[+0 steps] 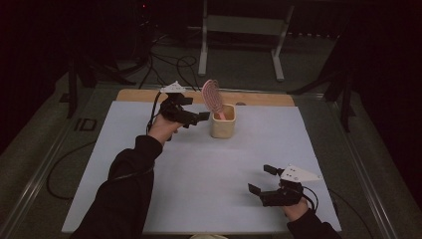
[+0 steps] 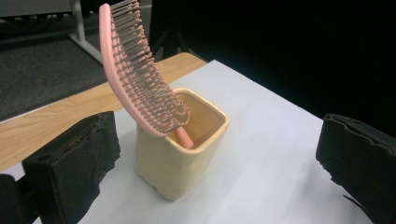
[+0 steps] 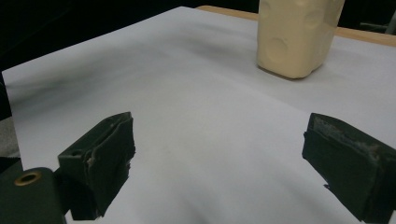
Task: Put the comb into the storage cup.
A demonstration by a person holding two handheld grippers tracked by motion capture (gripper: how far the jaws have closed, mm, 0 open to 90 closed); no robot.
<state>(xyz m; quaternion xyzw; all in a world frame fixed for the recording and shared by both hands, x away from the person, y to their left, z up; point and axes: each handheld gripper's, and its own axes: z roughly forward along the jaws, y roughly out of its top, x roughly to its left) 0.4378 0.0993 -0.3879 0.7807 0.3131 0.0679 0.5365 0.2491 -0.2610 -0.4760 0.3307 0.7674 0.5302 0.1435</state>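
In the high view we locate the cream holder [image 1: 222,122] on the white sheet [image 1: 199,169] that covers the table, toward the far edge, just in front of the exposed strip of wooden tabletop [image 1: 259,98]. The pink hairbrush [image 1: 213,97] stands in the holder handle-down, with its head rising above the rim and leaning toward the far left. In the left gripper view we see the same hairbrush [image 2: 140,74] with its bristles facing the camera and its pink handle inside the square opening of the holder [image 2: 180,154]; the head tilts away from the holder toward the upper left. We find the left gripper [image 1: 196,118] just beside the holder on its left, raised above the sheet, with its jaws spread wide; in its own view the two black jaws stand far apart at either edge, and nothing lies between them. The holder sits ahead of them, not touched. We find the right gripper [image 1: 263,179] near the front right corner of the sheet, well apart from the holder, with its jaws likewise wide apart and empty. In the right gripper view the holder [image 3: 296,35] appears far off at the top.
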